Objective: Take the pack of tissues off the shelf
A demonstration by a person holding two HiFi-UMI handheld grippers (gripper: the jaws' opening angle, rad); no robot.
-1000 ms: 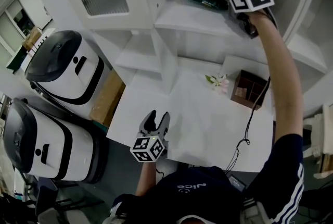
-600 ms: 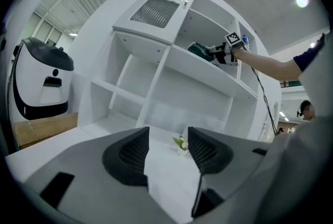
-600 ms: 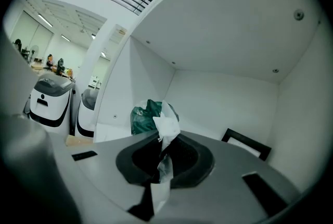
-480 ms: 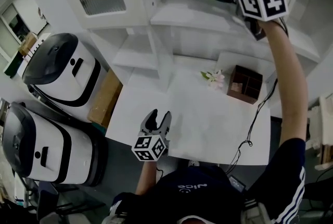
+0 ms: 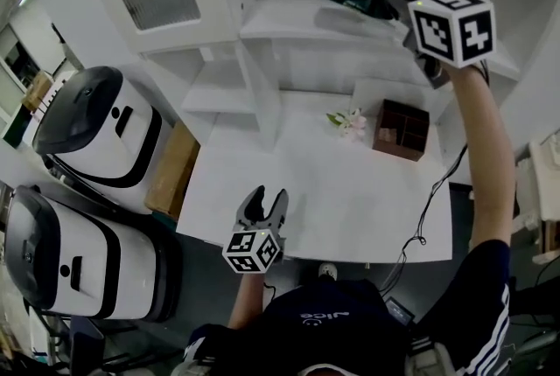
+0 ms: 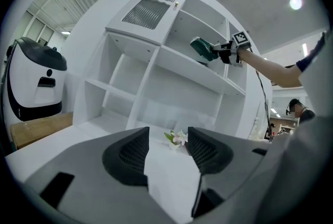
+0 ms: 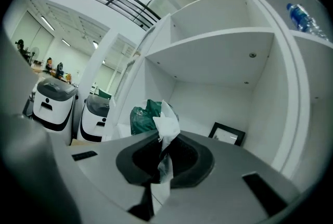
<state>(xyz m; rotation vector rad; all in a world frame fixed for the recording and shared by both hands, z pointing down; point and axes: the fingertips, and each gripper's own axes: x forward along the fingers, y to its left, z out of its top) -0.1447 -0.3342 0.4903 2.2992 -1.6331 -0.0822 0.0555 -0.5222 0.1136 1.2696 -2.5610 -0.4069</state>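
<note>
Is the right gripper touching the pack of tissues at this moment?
Touching. The right gripper view shows the right gripper with its jaws closed on the white end of the green pack of tissues.

The head view looks steeply down on the shelf unit (image 5: 289, 20); both gripper views face it level, the right one nearer.
</note>
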